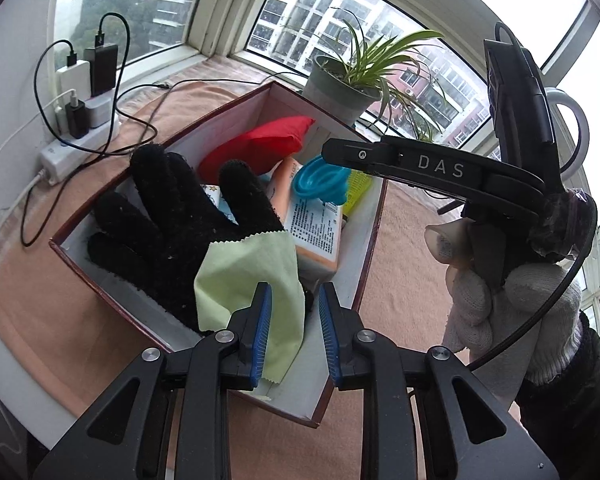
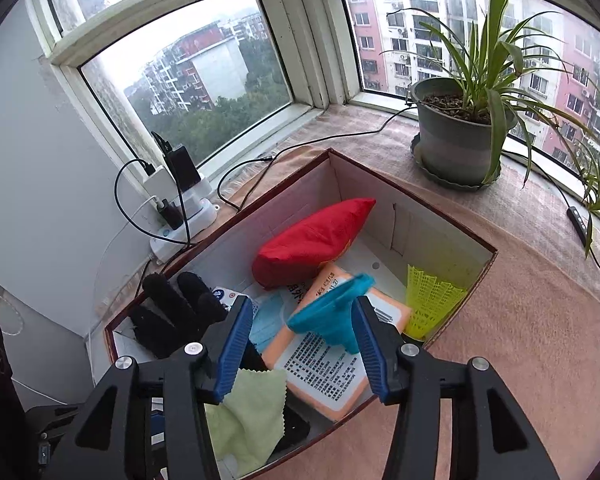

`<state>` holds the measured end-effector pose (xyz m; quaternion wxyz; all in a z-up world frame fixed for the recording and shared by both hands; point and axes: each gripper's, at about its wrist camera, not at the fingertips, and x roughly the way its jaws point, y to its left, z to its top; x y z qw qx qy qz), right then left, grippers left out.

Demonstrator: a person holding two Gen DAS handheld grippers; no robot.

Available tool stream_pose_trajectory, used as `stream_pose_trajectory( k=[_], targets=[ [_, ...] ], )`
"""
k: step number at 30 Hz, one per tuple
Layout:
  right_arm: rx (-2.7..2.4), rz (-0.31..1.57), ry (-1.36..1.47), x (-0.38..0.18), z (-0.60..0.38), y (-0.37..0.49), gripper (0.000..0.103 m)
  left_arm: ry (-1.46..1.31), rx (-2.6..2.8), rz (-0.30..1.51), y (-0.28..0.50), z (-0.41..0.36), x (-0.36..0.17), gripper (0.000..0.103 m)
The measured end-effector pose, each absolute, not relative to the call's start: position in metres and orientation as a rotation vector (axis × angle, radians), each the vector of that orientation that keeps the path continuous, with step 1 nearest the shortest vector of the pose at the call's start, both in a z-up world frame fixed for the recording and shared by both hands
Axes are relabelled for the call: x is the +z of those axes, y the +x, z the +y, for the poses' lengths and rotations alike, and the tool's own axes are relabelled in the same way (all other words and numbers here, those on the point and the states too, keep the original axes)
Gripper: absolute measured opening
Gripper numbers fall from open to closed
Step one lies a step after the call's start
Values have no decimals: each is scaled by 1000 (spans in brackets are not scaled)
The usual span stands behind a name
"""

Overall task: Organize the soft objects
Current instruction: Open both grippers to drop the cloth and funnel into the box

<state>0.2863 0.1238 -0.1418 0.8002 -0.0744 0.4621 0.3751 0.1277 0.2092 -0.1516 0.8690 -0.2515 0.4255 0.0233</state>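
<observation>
An open box [image 1: 342, 280] [image 2: 452, 222] sits on a peach cloth. Inside lie a black glove [image 1: 172, 224] [image 2: 172, 312], a light green cloth [image 1: 256, 280] [image 2: 252, 412], a red pouch [image 1: 260, 146] [image 2: 312, 240], an orange tissue pack [image 1: 312, 220] [image 2: 332, 376], a blue face mask [image 2: 266, 322] and a yellow shuttlecock [image 2: 430, 300]. My left gripper [image 1: 292, 328] is open above the green cloth, touching nothing. My right gripper [image 2: 298, 344] is open over the box; a blurred blue silicone funnel [image 2: 336, 316] [image 1: 320, 180] sits between its fingers, not gripped.
A potted spider plant [image 1: 340, 84] [image 2: 456, 132] stands behind the box at the window. A power strip with chargers and cables [image 1: 80, 120] [image 2: 180, 208] lies left of the box. The peach cloth [image 1: 40, 300] [image 2: 532, 340] covers the sill. A gloved hand [image 1: 500, 292] holds the right gripper.
</observation>
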Motion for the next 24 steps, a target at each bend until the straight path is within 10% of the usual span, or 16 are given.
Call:
stream_pose_trajectory(
  k=[24],
  targets=[
    [825,951,-148,-123,85,260,48,-506,110,871,113,190,-141,23]
  ],
)
